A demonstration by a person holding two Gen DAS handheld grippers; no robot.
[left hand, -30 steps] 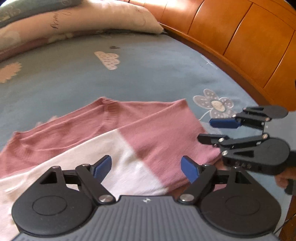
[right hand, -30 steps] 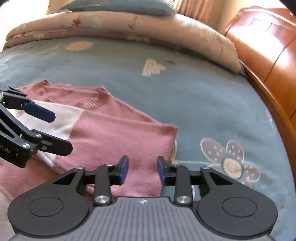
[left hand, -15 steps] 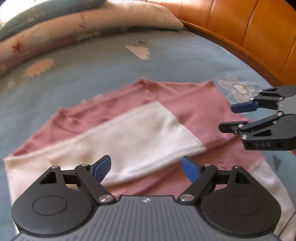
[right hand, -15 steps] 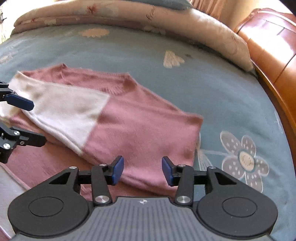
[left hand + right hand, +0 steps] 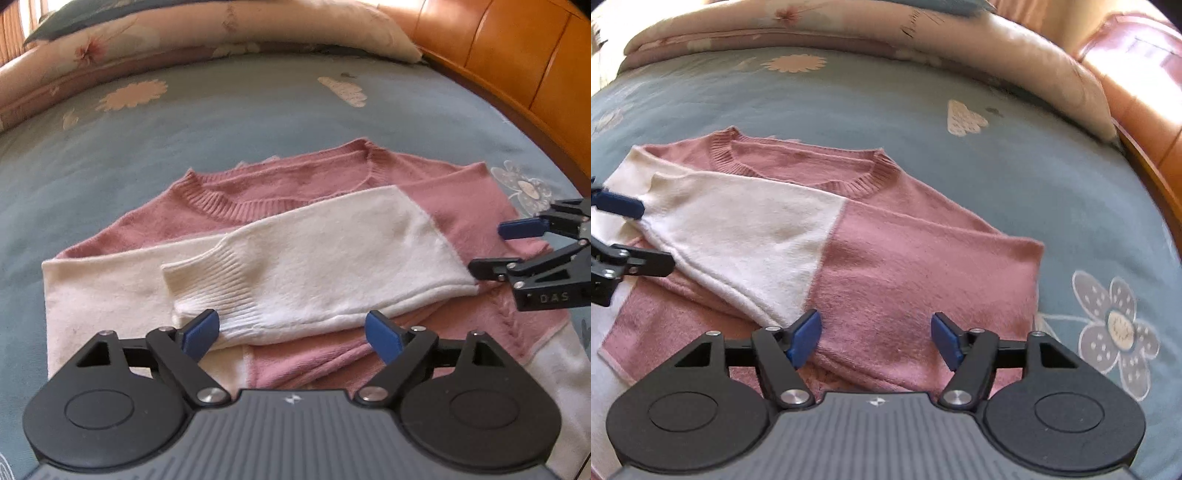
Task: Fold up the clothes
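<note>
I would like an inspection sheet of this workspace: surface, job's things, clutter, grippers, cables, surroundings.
Surface: blue-grey bedsheet with flower prints.
Job's things: pink knitted sweater lying flat, its cream-white sleeve folded across the body.
Clutter: nothing seen.
Grippers: left gripper open, over the sleeve's ribbed cuff, not pinching it; right gripper with jaws opening, over pink fabric, nothing held.
Cables: nothing seen.
Surroundings: floral folded quilt at the far edge; orange wooden headboard on the right.
</note>
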